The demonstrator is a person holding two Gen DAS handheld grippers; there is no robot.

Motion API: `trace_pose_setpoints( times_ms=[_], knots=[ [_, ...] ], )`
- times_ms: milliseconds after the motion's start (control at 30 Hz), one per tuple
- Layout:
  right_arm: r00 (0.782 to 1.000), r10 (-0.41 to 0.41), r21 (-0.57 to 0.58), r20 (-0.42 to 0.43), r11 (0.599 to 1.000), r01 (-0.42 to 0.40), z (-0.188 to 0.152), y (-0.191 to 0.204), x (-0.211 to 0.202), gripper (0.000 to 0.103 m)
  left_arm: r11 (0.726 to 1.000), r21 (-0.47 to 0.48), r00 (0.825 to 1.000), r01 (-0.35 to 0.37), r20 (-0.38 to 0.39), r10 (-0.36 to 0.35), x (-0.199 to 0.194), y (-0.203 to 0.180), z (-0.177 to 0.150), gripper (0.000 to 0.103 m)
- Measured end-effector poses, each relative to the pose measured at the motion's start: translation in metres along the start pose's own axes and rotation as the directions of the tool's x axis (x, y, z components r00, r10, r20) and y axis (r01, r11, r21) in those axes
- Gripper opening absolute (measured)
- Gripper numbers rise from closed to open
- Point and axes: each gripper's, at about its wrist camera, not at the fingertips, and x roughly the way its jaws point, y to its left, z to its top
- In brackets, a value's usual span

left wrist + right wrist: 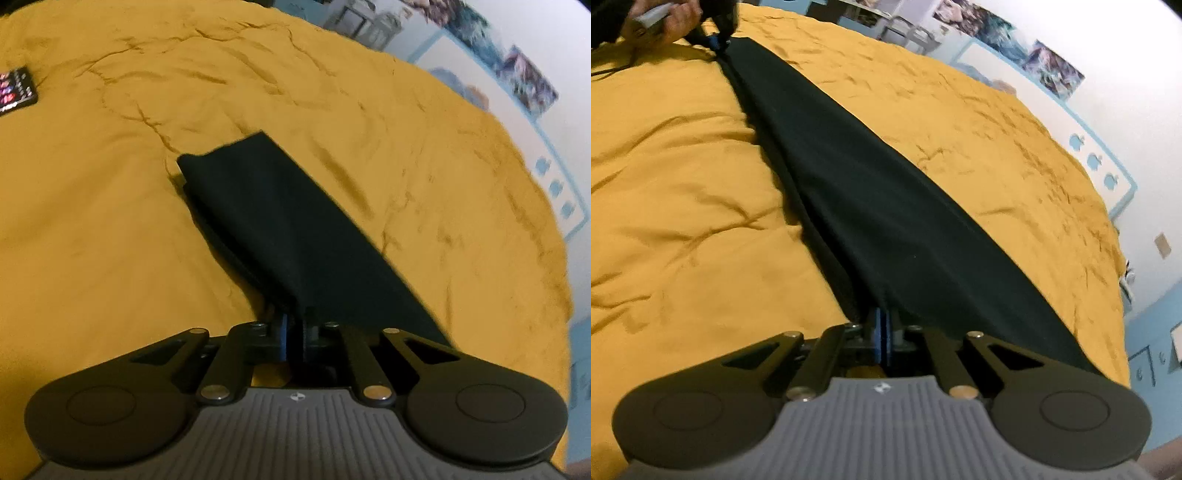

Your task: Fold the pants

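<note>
Both grippers are clamped on the black pants (871, 206), which lie stretched across the middle of the yellow bedspread (672, 192). The left gripper (294, 332) pinches one end and the right gripper (884, 332) the other, probably to keep the cloth taut and flat for a clean fold.

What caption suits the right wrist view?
Right gripper shut on black pants stretched across a yellow bedspread.

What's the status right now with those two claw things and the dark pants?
Left gripper and right gripper both shut on the dark fabric pants. Pants stretched along the mustard-yellow quilted bedspread. Nothing in the way.
</note>
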Motion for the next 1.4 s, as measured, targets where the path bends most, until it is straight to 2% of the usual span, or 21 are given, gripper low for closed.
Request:
trace_pose_setpoints(
  times_ms=[67, 167, 333, 367, 467, 533, 600, 700, 767, 833, 900, 1033, 1133, 1267, 1400],
  knots=[
    [1.0, 0.021, 0.014, 0.012, 1.0, -0.021, -0.001, -0.005, -0.01, 0.0, 1.0, 0.003, 1.0, 0.018, 0.015, -0.018, -0.006, 0.002, -0.002, 0.007],
    [0.998, 0.056, 0.039, 0.004, 0.998, -0.056, -0.006, -0.011, -0.016, 0.0, 0.998, 0.059, 1.0, -0.024, 0.009, 0.024, -0.001, 0.001, -0.009, 0.007],
    [0.994, 0.097, 0.017, -0.049, 0.995, -0.096, -0.013, -0.004, -0.013, 0.0, 0.999, 0.028, 1.0, -0.016, 0.013, 0.016, 0.002, 0.014, -0.013, 0.015],
    [0.989, 0.129, 0.025, -0.071, 0.991, -0.128, -0.013, -0.005, -0.013, 0.0, 0.999, 0.028, 1.0, -0.019, 0.014, 0.019, 0.001, 0.014, -0.013, 0.015],
    [0.986, 0.142, 0.022, -0.087, 0.99, -0.141, -0.016, -0.003, -0.019, 0.0, 0.996, 0.049, 0.997, -0.074, 0.035, 0.073, -0.009, 0.01, -0.012, 0.02],
    [0.987, 0.149, 0.103, -0.059, 0.984, -0.142, -0.016, -0.013, -0.028, 0.0, 0.992, 0.065, 0.993, -0.108, 0.05, 0.105, -0.017, 0.008, -0.012, 0.023],
    [0.99, 0.138, 0.203, -0.011, 0.97, -0.133, -0.016, -0.028, -0.039, 0.0, 0.995, 0.051, 0.995, -0.089, 0.044, 0.086, -0.023, 0.011, -0.012, 0.029],
    [0.995, 0.091, 0.279, 0.039, 0.955, -0.098, -0.013, -0.04, -0.045, 0.002, 1.0, -0.02, 1.0, -0.005, 0.018, 0.005, -0.025, 0.022, -0.011, 0.044],
    [0.996, 0.058, 0.302, 0.061, 0.95, -0.074, -0.007, -0.041, -0.043, 0.003, 0.996, -0.085, 0.999, 0.041, 0.014, -0.04, -0.025, 0.032, -0.011, 0.046],
    [0.997, 0.039, 0.298, 0.062, 0.953, -0.055, 0.005, -0.038, -0.036, 0.004, 0.987, -0.139, 0.997, 0.083, 0.013, -0.082, -0.023, 0.04, -0.012, 0.049],
    [0.996, 0.035, 0.296, 0.077, 0.954, -0.056, 0.021, -0.034, -0.029, 0.011, 0.974, -0.191, 0.992, 0.125, 0.019, -0.123, -0.019, 0.047, -0.01, 0.054],
    [0.987, 0.078, 0.277, 0.138, 0.954, -0.114, 0.062, -0.019, -0.012, 0.014, 0.947, -0.268, 0.985, 0.175, 0.039, -0.17, -0.002, 0.057, 0.001, 0.054],
    [0.97, 0.141, 0.254, 0.196, 0.949, -0.189, 0.097, -0.002, 0.002, 0.014, 0.922, -0.323, 0.977, 0.212, 0.048, -0.208, 0.012, 0.062, 0.009, 0.054],
    [0.948, 0.215, 0.261, 0.236, 0.926, -0.275, 0.141, 0.021, 0.036, 0.014, 0.912, -0.337, 0.972, 0.234, 0.061, -0.227, 0.025, 0.063, 0.011, 0.054],
    [0.942, 0.239, 0.316, 0.235, 0.898, -0.306, 0.173, 0.042, 0.077, 0.014, 0.9, -0.345, 0.964, 0.264, 0.085, -0.25, 0.029, 0.067, 0.009, 0.052]
  ],
)
